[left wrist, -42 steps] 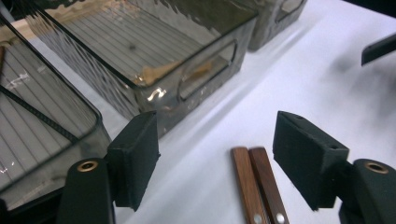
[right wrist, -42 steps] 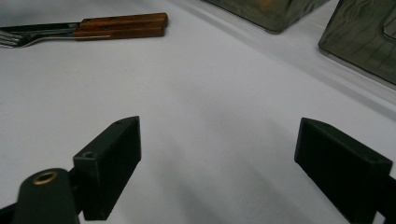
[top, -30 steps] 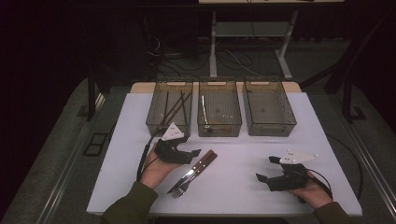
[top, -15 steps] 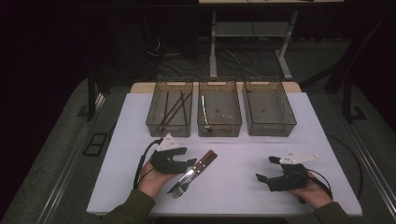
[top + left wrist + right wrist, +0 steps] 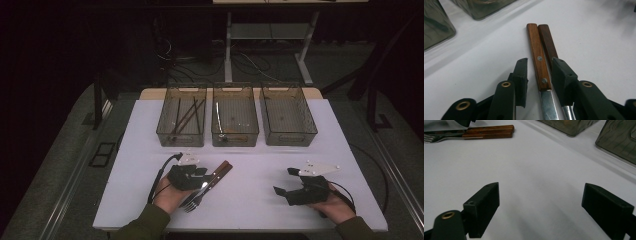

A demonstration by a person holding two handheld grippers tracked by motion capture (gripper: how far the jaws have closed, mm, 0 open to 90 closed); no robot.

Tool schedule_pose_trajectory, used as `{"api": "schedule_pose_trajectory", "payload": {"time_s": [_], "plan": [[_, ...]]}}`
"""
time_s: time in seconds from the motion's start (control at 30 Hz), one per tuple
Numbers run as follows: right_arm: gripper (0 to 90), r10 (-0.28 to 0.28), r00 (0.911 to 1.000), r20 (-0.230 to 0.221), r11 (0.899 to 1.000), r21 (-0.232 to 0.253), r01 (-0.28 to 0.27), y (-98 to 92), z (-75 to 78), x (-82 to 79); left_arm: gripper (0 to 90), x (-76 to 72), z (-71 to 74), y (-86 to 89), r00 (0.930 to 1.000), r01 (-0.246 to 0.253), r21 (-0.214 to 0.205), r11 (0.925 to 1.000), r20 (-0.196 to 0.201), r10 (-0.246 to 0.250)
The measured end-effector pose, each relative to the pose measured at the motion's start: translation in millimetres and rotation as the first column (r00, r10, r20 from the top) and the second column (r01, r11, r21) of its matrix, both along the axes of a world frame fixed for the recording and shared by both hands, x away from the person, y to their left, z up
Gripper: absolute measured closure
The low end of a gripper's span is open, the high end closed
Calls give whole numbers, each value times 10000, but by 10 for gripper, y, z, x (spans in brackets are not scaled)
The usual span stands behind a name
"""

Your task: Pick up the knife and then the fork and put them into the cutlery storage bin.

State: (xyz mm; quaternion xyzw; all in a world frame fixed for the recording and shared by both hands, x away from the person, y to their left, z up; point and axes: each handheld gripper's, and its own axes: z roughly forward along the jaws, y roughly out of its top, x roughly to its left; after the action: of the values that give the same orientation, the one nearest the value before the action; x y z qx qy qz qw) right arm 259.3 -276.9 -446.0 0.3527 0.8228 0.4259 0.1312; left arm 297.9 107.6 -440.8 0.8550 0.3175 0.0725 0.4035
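Two wooden-handled pieces of cutlery (image 5: 218, 173) lie side by side on the white table, fork tines (image 5: 189, 205) pointing at the near edge. My left gripper (image 5: 201, 176) is low over them. In the left gripper view its jaws (image 5: 540, 65) straddle the lighter handle (image 5: 537, 50); the right pad sits over the darker handle (image 5: 547, 37). The jaws have just been closing, and a gap still shows beside the left pad. My right gripper (image 5: 284, 181) rests open at the near right, with bare table between its jaws (image 5: 541, 195); the cutlery (image 5: 489, 131) lies far off.
Three clear bins stand in a row at the back: the left bin (image 5: 180, 139) holds several dark sticks, the middle bin (image 5: 235, 140) a slim metal piece, the right bin (image 5: 291, 139) looks bare. The white table (image 5: 250, 205) spreads between my grippers.
My left gripper has sunk onto the cutlery handles and its jaws have narrowed around the lighter handle. The right gripper has stayed put.
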Motion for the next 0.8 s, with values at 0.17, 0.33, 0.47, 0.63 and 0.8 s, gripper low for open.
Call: {"api": "schedule_pose_trajectory", "payload": {"time_s": [0.17,0.33,0.47,0.63,0.8], "plan": [[146,-26,10000,-8,10000,23,26,-3,3,2,687,-10,-22,-29,9998,142,228,9996,-133,-139],[146,-20,10000,-16,10000,-1,20,-3,1,3,710,-11,-42,-44,9997,178,440,9989,-152,-171],[146,-58,10000,-36,10000,0,58,-8,6,-4,711,-10,-43,-43,9999,125,595,9982,-98,-119],[146,-33,10000,-26,10000,4,33,-5,4,-2,706,-7,-49,-36,9999,107,715,9974,0,-107],[146,-26,10000,0,10000,-19,26,-4,4,-2,702,-29,-71,-56,9997,113,991,9950,207,-134]]}}
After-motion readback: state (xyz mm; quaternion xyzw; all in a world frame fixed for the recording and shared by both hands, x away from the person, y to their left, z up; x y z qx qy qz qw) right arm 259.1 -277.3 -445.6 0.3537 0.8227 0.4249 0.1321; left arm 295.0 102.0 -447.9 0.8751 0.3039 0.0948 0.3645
